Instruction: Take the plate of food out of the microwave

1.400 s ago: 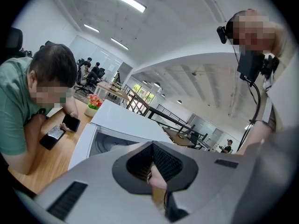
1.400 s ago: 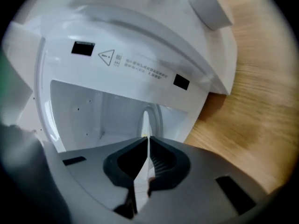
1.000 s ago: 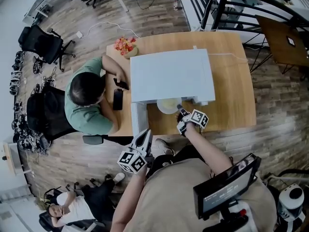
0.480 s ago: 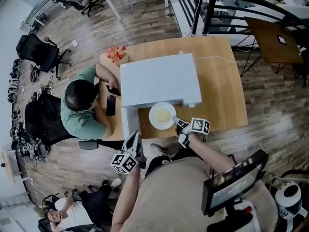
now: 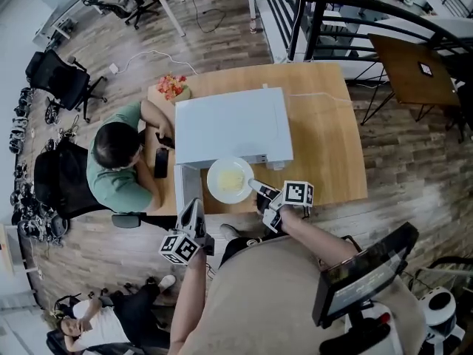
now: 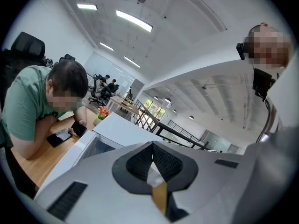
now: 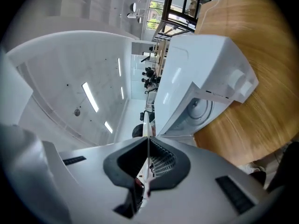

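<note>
Plate of food held just outside the microwave's mouth.

Nearest, the left tool (image 5: 194, 205) hangs by the free end of the open white microwave door (image 5: 182, 187), its 2 jaws pressed together on nothing. At its 2 o'clock, the right tool (image 5: 260, 191) is clamped on the 4 o'clock rim of the round white plate of pale yellow food (image 5: 230, 180). In the right gripper view that rim shows edge-on as a thin white line between the ribbed pads (image 7: 161, 160). The plate is over the light wooden worktop (image 5: 325, 139), with the white box-shaped microwave (image 5: 230, 124) at its 12 o'clock and the door at its 9 o'clock. At the microwave's 9 o'clock a seated person in a green shirt (image 5: 118, 165) leans over a dark phone (image 5: 160, 163). Red and orange flowers (image 5: 171, 86) stand at its 11 o'clock.
</note>
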### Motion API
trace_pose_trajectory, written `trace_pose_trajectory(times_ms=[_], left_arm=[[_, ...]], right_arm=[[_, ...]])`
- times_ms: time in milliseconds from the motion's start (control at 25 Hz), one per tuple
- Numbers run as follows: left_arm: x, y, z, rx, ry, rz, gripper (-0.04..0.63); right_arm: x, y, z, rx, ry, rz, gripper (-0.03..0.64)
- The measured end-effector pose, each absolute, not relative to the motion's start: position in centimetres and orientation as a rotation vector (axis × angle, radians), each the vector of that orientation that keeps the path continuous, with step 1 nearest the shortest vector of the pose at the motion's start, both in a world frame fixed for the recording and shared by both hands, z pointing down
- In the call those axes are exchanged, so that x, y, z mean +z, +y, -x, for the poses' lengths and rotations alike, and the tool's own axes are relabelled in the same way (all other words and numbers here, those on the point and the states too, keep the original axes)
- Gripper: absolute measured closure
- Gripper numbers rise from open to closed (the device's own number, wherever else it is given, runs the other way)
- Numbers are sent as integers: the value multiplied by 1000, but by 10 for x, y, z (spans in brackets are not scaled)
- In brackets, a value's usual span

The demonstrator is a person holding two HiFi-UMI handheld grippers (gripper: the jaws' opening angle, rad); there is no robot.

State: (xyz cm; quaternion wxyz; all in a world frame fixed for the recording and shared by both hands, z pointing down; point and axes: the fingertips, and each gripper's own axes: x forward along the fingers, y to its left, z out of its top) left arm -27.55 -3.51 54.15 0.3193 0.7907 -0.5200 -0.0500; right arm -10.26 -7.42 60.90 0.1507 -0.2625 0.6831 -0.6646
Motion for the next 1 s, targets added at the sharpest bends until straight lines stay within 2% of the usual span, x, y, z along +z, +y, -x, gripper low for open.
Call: trace_pose_trajectory(times_ms=[560,1000], left_arm=[[489,-27,270,-428,-1519,-1990,591],[464,-33,257,-459,-1555,-2022,591]], right_arm=[[505,-122,25,-1758,2038,629,598],[472,-122,-28,-1698,2058,657,598]])
